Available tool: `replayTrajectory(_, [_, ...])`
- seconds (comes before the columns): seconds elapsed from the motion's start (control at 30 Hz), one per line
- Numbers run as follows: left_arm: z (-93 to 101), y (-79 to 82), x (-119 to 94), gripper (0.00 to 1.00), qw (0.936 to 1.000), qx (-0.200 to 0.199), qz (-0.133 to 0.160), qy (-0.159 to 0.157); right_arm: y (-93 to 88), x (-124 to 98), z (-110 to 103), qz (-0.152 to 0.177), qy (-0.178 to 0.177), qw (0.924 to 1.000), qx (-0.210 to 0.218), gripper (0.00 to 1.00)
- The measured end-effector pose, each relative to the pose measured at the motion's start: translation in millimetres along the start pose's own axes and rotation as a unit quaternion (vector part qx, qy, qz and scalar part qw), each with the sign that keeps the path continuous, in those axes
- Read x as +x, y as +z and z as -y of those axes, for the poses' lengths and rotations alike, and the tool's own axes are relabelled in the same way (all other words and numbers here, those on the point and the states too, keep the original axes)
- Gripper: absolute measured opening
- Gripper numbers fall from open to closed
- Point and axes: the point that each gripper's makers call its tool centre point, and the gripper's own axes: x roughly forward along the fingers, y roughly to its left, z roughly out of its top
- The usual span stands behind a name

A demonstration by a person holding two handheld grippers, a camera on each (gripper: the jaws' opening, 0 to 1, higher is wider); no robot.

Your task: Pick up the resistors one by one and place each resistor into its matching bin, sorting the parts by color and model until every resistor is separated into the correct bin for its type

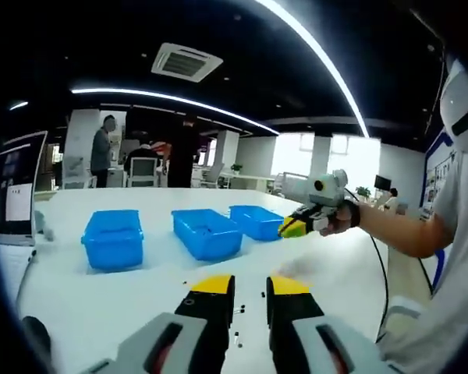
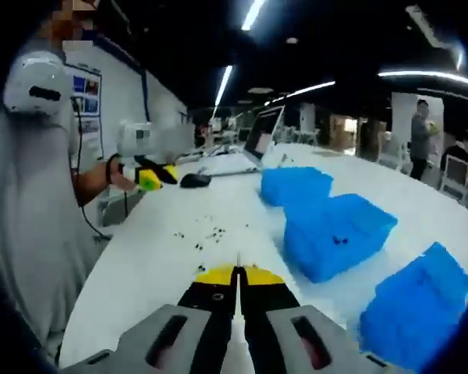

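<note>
In the left gripper view, the left gripper (image 1: 250, 287) hangs low over the white surface (image 1: 93, 304), its yellow-tipped fingers (image 1: 212, 285) apart with a clear gap between them and nothing held. Small dark resistors (image 1: 240, 310) lie scattered on the surface just beyond and between the fingertips, so this gripper looks placed to reach down for one. Farther off stand three blue bins in a row: a left bin (image 1: 113, 238), a middle bin (image 1: 207, 232) and a right bin (image 1: 257, 221), all open-topped and within easy reach of the scatter, which suits dropping parts in by type. At the right the right gripper (image 1: 293, 226) is held up above the surface near the right bin by a person's hand (image 1: 339, 218).

In the right gripper view, the right gripper (image 2: 237, 276) shows its fingers (image 2: 216, 275) pressed together; whether a resistor is pinched between them is too small to tell. The resistors (image 2: 207, 234) lie ahead on the surface (image 2: 140, 265), left of the bins. The nearest bin (image 2: 423, 304), the middle bin (image 2: 337, 234) and the far bin (image 2: 296, 185) line the right side; a few dark specks sit in the middle one. The left gripper (image 2: 150, 178) appears far left, raised.
</note>
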Motion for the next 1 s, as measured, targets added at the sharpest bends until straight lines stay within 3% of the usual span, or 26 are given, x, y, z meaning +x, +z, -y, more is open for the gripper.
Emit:
replayTrajectory(0.07, [1.2,2.8,2.2,0.19,1.0000,0.002,0.002,-0.002,16.8,-11.3,24.3,0.048,-0.048,0.9974,0.023,0.05])
replayTrajectory(0.1, [1.7,3.9,3.0,0.19,1.0000,0.004,0.003,-0.003,26.0,-20.1,41.6,0.078,-0.082,0.9927,0.039,0.05])
replayTrajectory(0.13, [2.0,4.5,3.5,0.19,1.0000,0.004,0.003,-0.004,33.6,-31.0,61.7,0.108,-0.125,0.9849,0.053,0.05])
replayTrajectory(0.2, [2.7,5.4,5.0,0.19,1.0000,0.006,0.005,-0.005,37.8,-59.0,104.6,0.146,-0.232,0.9592,0.068,0.05])
replayTrajectory(0.27, [3.3,4.1,6.4,0.19,1.0000,0.004,0.004,-0.006,29.9,-79.5,131.6,0.148,-0.299,0.9400,0.072,0.05])
replayTrajectory(0.3, [3.8,3.4,6.8,0.19,1.0000,0.003,0.004,-0.006,26.9,-85.2,138.7,0.146,-0.316,0.9351,0.066,0.05])
replayTrajectory(0.33, [5.2,2.7,6.6,0.19,1.0000,0.002,0.003,-0.007,23.7,-88.2,142.6,0.139,-0.327,0.9329,0.058,0.05])
replayTrajectory(0.53, [10.5,-2.8,5.3,0.19,0.9999,0.004,-0.002,-0.015,16.6,-77.8,138.1,0.107,-0.324,0.9391,0.041,0.05])
replayTrajectory(0.67, [8.1,-5.2,6.0,0.19,0.9999,0.002,-0.007,-0.014,10.0,-75.7,143.4,0.093,-0.332,0.9379,0.039,0.06])
replayTrajectory(0.7, [8.1,-4.0,5.7,0.19,0.9999,0.003,-0.006,-0.015,3.3,-84.9,154.2,0.079,-0.375,0.9228,0.040,0.12])
replayTrajectory(0.73, [8.6,-2.4,5.1,0.19,0.9999,0.003,-0.003,-0.016,-2.1,-91.0,162.0,0.064,-0.397,0.9148,0.034,0.23])
replayTrajectory(0.77, [8.9,-2.0,4.9,0.19,0.9998,0.003,-0.003,-0.017,-2.4,-92.1,163.8,0.068,-0.398,0.9140,0.039,0.42])
replayTrajectory(0.8, [8.7,-0.9,4.0,0.19,0.9998,0.004,-0.002,-0.018,-2.7,-93.3,165.7,0.072,-0.399,0.9131,0.043,0.50])
replayTrajectory(0.87, [8.4,1.2,2.3,0.19,0.9998,0.006,0.001,-0.019,-3.4,-95.6,169.3,0.079,-0.401,0.9112,0.052,0.45])
replayTrajectory(1.0, [2.0,-0.6,0.4,0.19,0.9999,0.003,-0.001,-0.010,0.5,-92.3,165.8,0.076,-0.391,0.9160,0.044,0.43])
